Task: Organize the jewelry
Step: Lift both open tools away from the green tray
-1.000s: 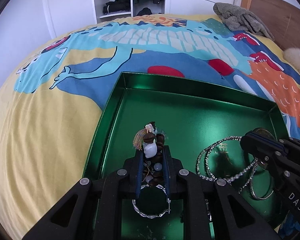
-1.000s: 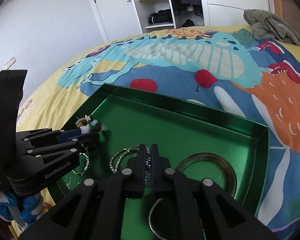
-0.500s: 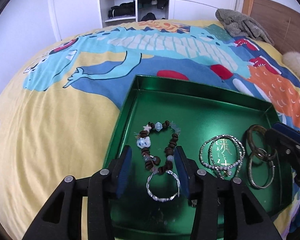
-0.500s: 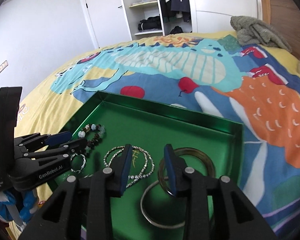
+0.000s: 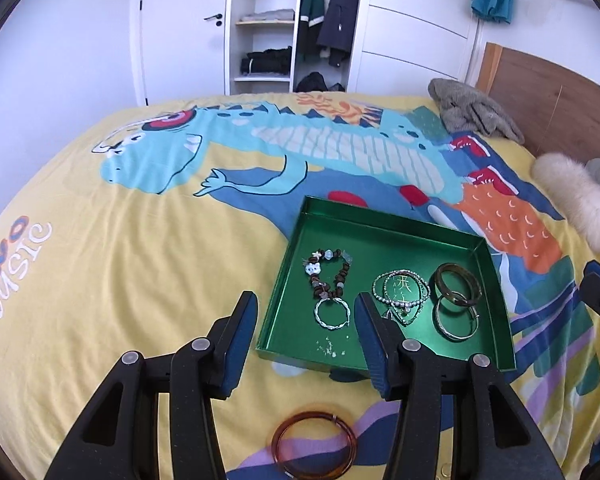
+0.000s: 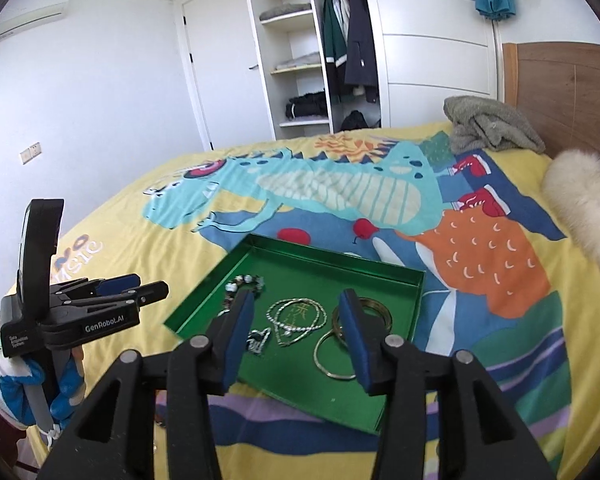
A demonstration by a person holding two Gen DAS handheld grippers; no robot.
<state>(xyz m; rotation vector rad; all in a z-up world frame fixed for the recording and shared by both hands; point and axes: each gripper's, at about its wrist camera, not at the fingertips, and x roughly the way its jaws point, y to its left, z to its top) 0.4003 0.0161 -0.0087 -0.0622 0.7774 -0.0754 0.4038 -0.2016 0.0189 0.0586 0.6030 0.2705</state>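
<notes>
A green tray (image 5: pixel 380 246) lies on the bed. In it are a beaded bracelet (image 5: pixel 315 286), a twisted silver ring bracelet (image 5: pixel 318 318), sparkly chain bracelets (image 5: pixel 376 290), a dark bangle (image 5: pixel 440 280) and a silver bangle (image 5: pixel 456 336). An amber bangle (image 5: pixel 276 444) rests on the bedspread in front of the tray. My left gripper (image 5: pixel 305 304) hangs above the tray's near left side, jaws opening, nothing between them. In the right wrist view my right gripper (image 6: pixel 296 300) hovers over the tray (image 6: pixel 340 258), jaws opening and empty. The left gripper (image 6: pixel 152 285) shows at its left.
The bedspread (image 5: pixel 100 260) is yellow with a dinosaur print. A grey towel (image 5: pixel 472 112) and a fluffy cream cushion (image 5: pixel 572 196) lie near the wooden headboard (image 5: pixel 548 100). An open wardrobe (image 5: pixel 268 24) stands behind the bed.
Both grippers opened and let go, the left of the beaded bracelet, the right of the chain bracelets. Both then drew back and up, so the whole tray is in sight.
</notes>
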